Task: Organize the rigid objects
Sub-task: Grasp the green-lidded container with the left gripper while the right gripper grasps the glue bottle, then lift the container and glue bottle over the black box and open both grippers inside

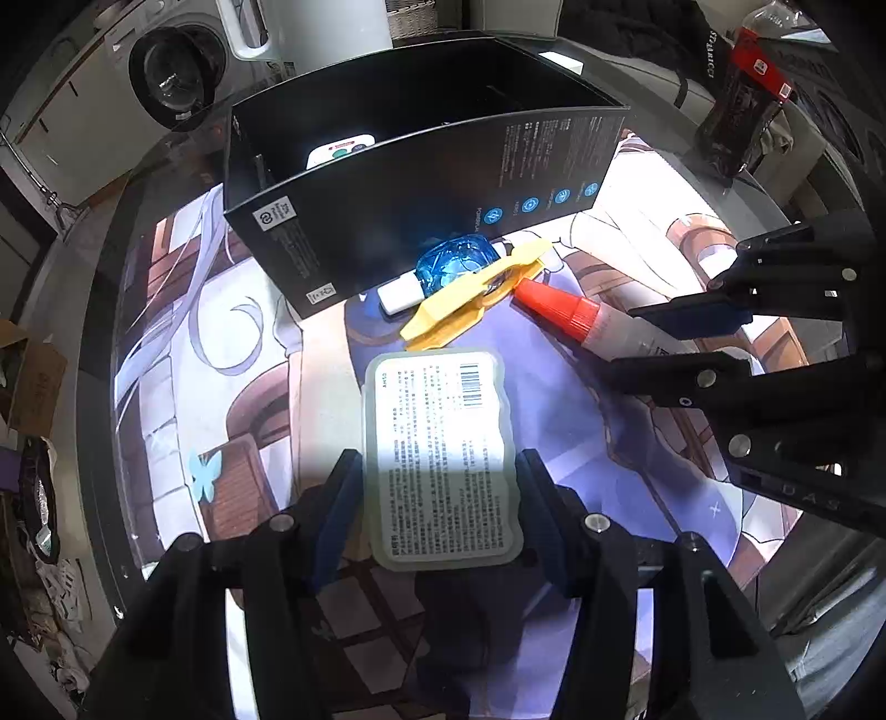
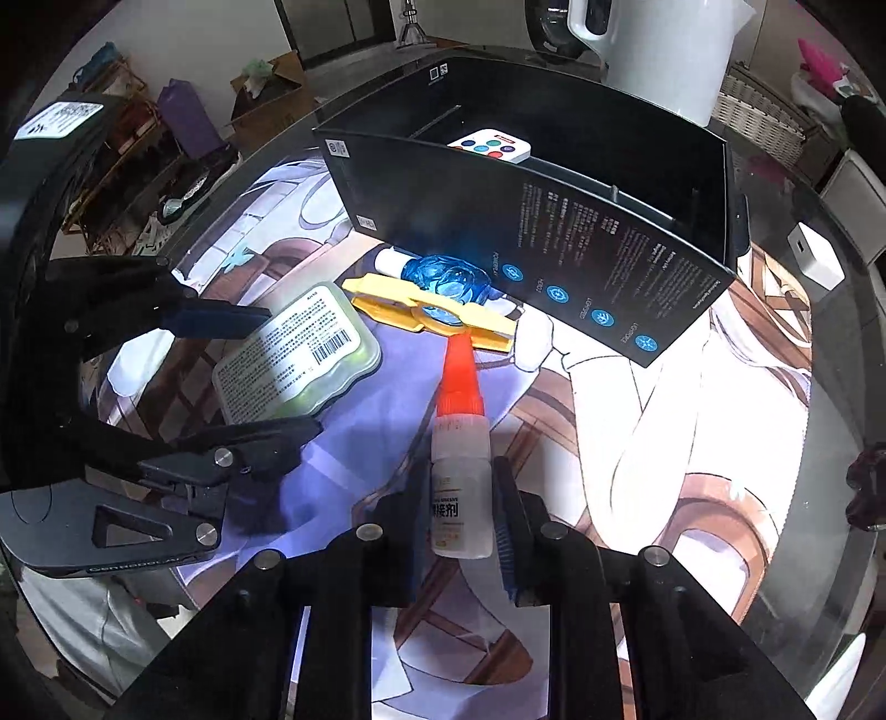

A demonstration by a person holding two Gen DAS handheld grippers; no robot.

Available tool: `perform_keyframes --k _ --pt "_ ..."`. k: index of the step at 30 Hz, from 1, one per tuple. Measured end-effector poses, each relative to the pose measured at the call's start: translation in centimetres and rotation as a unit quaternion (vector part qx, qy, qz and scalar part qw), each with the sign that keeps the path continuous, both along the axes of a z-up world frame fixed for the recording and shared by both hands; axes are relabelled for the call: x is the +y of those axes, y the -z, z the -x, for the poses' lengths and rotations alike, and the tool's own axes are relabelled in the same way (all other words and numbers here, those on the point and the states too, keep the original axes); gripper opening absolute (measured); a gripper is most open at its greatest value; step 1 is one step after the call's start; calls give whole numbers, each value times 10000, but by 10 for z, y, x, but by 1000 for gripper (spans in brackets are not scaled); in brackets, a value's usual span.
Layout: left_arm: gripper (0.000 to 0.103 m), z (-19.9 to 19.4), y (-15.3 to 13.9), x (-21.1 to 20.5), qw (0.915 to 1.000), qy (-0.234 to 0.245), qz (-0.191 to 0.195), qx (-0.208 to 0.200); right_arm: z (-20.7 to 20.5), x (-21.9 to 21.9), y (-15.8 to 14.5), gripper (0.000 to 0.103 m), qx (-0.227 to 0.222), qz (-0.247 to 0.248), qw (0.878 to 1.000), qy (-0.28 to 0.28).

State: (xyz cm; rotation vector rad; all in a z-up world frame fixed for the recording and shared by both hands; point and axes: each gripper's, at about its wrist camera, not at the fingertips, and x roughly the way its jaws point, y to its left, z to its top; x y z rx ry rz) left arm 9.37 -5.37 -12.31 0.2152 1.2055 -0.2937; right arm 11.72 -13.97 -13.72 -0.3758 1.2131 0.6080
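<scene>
A flat pale-green labelled case (image 1: 443,459) lies on the printed mat between the fingers of my left gripper (image 1: 437,471), which is open around it; the case also shows in the right wrist view (image 2: 293,360). A white glue bottle with a red cap (image 2: 459,459) lies between the fingers of my right gripper (image 2: 457,520), open around its body; the bottle shows in the left wrist view (image 1: 587,321) too. A yellow plastic tool (image 1: 470,299) and a blue bottle (image 1: 454,266) lie against the black open box (image 1: 421,199), which holds a white remote (image 2: 490,145).
The printed mat (image 1: 232,343) covers a round glass table. A dark drink bottle (image 1: 742,111) stands at the far right edge. A white kettle (image 2: 653,50) stands behind the box. A small white cube (image 2: 817,257) sits right of the box.
</scene>
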Motion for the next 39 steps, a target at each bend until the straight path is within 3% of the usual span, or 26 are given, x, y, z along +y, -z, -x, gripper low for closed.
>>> perform_keyframes --k 11,16,21,29,37,39 --pt "55 16 -30 9 9988 -96 201 -445 7 -12 -28 20 -221 -309 9992 75" --pt "55 23 -52 19 9949 -262 367 -902 12 -16 -42 20 -322 -478 9983 76" --pt "55 20 -72 23 9883 -336 482 -1410 17 -27 -71 20 -763 -968 9923 135" --pt "55 30 -112 34 9623 -503 603 -2603 31 -33 -118 20 -1859 -1747 9665 297" --pt "55 51 -139 40 9284 -611 526 -3628 59 -40 -147 20 -3066 -2114 9268 489" --pt "55 56 -145 43 9197 -640 600 -3827 67 -43 -151 20 -3417 -2161 9118 717"
